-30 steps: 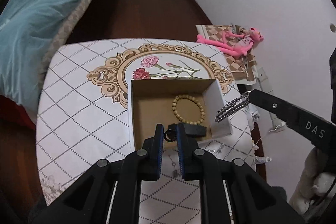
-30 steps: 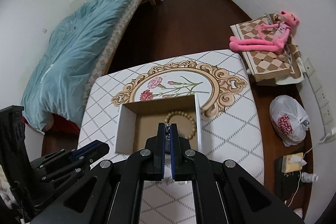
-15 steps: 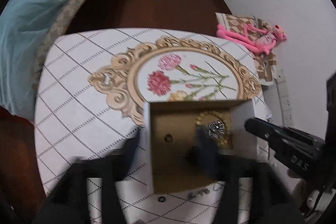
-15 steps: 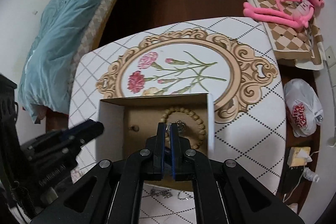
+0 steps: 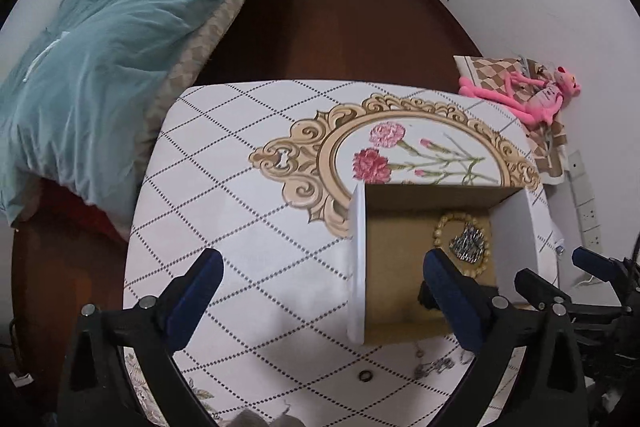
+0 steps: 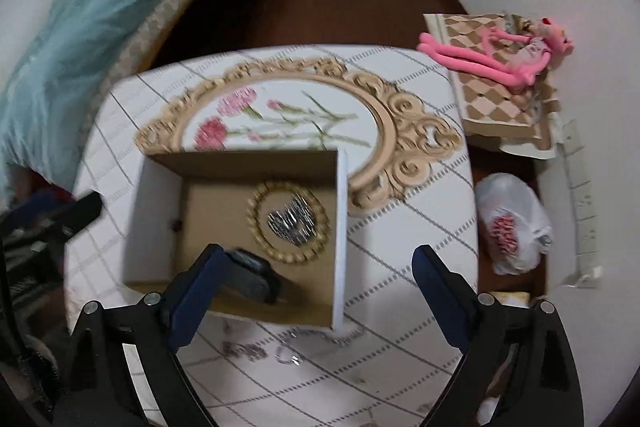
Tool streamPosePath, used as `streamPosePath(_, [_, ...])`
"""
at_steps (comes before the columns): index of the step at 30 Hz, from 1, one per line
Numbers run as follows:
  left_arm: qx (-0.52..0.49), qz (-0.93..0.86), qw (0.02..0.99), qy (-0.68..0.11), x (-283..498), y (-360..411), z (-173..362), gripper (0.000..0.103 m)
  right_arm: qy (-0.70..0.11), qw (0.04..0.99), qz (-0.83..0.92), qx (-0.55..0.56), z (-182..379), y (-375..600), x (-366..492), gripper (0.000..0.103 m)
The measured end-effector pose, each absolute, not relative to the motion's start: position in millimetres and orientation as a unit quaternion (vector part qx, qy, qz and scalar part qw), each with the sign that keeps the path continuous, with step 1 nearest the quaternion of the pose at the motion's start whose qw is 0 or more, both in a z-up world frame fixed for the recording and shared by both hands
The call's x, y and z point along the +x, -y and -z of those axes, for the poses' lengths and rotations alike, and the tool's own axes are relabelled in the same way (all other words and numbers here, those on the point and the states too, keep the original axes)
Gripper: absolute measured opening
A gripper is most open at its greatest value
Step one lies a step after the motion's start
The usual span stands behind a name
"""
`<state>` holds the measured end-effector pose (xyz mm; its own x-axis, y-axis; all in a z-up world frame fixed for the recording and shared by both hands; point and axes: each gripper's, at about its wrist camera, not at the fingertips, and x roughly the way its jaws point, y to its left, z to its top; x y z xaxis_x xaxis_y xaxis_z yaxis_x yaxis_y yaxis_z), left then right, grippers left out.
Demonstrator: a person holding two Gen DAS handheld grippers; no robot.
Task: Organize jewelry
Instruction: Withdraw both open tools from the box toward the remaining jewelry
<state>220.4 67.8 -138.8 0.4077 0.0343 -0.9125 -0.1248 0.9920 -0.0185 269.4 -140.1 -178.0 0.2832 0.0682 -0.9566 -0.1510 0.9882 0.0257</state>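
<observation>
My left gripper (image 5: 320,291) stands wide, one finger over bare table (image 5: 240,227), the other over the box (image 5: 357,259), whose upright left wall rises between them. My right gripper (image 6: 316,287) is spread too, straddling the box's right wall. Inside, the bead bracelet (image 6: 290,221), a silver chain (image 6: 290,221) heaped in its ring and a dark piece (image 6: 256,275) crowd the floor. Loose jewelry (image 6: 288,347) litters the table's near edge; its left side lies open.

Right gripper (image 6: 320,287) jaws spread wide, empty, over cardboard box (image 6: 340,227); inside box: bead bracelet (image 6: 256,223) ringing silver chain (image 6: 290,223), black item (image 6: 256,273) at near wall; loose chains (image 6: 288,351) just outside box
</observation>
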Motion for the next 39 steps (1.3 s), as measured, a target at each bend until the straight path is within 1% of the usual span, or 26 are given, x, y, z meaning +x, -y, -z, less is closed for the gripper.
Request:
streamPosePath(5, [-0.032, -0.061, 0.836, -0.544, 206.5, -63.8, 142.5, 0.102, -0.591, 0.804, -0.055, -0.038, 183.1, 140.4, 252.9, 0.096])
streamPosePath(10, [-0.029, -0.066, 0.846, -0.529, 189.3, -60.5, 129.6, 0.102, -0.580, 0.812, -0.054, -0.038, 172.3, 140.0, 239.2, 0.096])
streamPosePath(27, [-0.013, -0.081, 0.890, -0.449, 116.3, -51.1, 47.0, 0.102, -0.494, 0.867, -0.054, -0.036, 75.3, 146.8, 164.5, 0.096])
streamPosePath(34, [-0.014, -0.080, 0.895, -0.438, 93.4, -47.5, 33.2, 0.102, -0.468, 0.882, -0.058, -0.022, 46.4, 153.0, 136.3, 0.096])
streamPosePath(39, [-0.018, -0.082, 0.889, -0.449, 87.7, -47.5, 41.6, 0.102, -0.475, 0.878, -0.063, 0.001, 47.7, 159.9, 125.8, 0.096])
